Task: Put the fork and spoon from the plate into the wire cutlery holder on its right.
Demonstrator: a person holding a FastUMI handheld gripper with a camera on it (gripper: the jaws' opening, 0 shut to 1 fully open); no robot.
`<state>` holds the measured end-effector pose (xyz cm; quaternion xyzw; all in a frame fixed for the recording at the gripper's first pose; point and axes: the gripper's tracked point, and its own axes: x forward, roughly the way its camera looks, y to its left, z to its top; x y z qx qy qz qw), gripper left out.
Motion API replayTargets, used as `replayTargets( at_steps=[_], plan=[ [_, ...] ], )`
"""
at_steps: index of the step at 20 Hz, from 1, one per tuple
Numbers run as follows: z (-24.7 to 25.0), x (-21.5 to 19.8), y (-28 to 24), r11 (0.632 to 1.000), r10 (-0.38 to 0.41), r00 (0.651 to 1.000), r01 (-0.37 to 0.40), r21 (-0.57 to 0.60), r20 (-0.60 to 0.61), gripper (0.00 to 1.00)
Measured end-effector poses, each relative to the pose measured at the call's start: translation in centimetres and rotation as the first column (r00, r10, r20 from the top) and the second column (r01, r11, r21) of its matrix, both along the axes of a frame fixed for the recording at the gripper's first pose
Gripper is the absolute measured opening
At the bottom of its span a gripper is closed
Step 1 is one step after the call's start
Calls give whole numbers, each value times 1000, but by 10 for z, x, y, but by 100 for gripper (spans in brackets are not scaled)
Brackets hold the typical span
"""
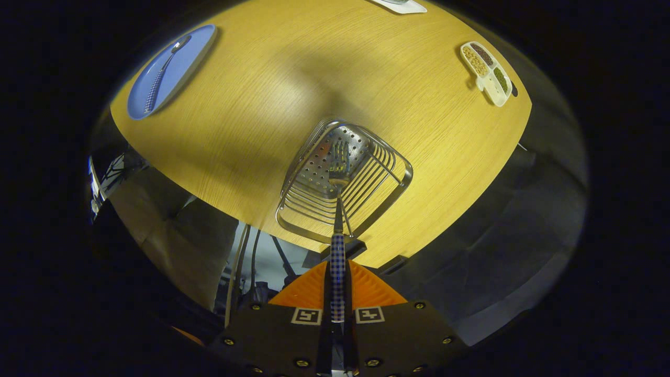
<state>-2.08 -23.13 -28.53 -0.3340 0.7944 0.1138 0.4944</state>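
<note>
Fork (339, 209) clamped between the gripper (337, 298) fingers, tines down inside the wire cutlery holder (314, 209)

The fork (338, 209) handle's end is hidden between the gripper (337, 293) fingers; a white dish (403, 5) beyond is cut off.

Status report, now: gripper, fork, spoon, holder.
Gripper shut on fork, tines down inside the wire cutlery holder. Spoon on blue plate, far across the table. Nothing in the way.
</note>
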Motion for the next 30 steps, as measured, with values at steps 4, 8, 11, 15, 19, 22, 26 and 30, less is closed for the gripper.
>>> replayTargets(
  at_steps=[4,8,11,15,19,22,26,30],
  plan=[
    [-2,4,2,999,-44,998,43,24,46,21],
    [10,2,7,996,-71,991,65,59,112,24],
    [25,7,21,988,-99,972,70,140,212,84],
    [39,-1,45,955,-225,920,143,261,320,96],
    [46,0,59,927,-310,852,173,332,421,95],
    [55,2,85,892,-379,791,174,418,481,95],
    [58,2,113,837,-474,701,171,520,533,95],
    [57,-6,141,818,-505,668,169,549,547,95]
  ],
)
